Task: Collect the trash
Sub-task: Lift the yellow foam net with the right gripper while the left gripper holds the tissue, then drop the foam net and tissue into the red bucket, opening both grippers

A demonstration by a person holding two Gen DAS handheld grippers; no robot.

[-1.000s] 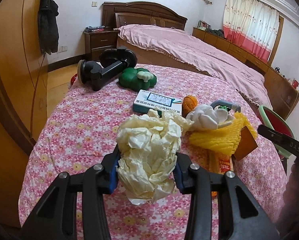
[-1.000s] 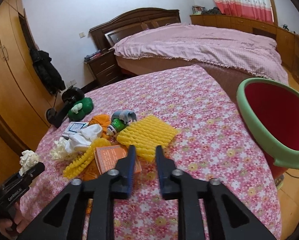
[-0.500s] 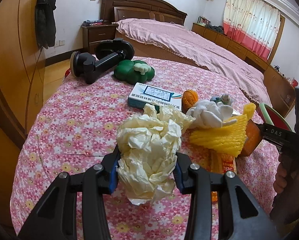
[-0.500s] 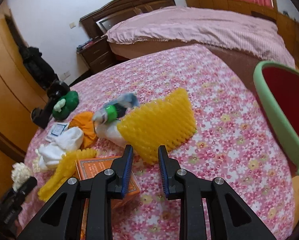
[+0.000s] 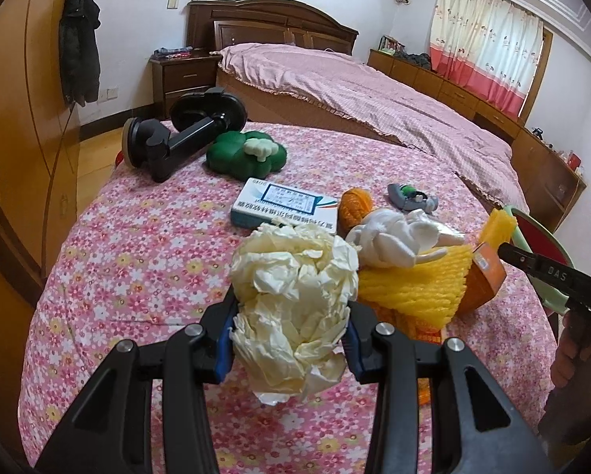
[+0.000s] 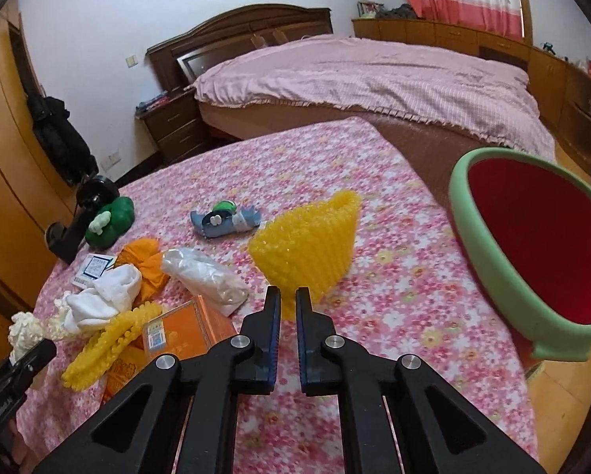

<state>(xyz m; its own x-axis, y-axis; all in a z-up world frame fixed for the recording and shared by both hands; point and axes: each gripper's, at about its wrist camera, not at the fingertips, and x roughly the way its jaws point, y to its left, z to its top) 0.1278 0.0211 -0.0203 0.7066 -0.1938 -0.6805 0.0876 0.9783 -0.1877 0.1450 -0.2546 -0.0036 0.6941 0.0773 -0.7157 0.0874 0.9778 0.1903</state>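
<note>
Your left gripper [image 5: 289, 339] gripped a crumpled cream paper wad [image 5: 293, 300] in its jaws. Your right gripper [image 6: 288, 316] pinched a yellow foam-net fruit sleeve [image 6: 305, 249] — jaws narrow — above the floral-clothed table [image 6: 394, 276].

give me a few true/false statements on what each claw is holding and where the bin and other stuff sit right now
1. The left claw grips a crumpled paper wad. True.
2. The right claw is wide open and holds nothing. False: it pinches the yellow foam net.
3. The red bin with a green rim is to the right of the table. True.
4. The green plush lies inside the bin. False: it lies on the floral tablecloth.
</note>
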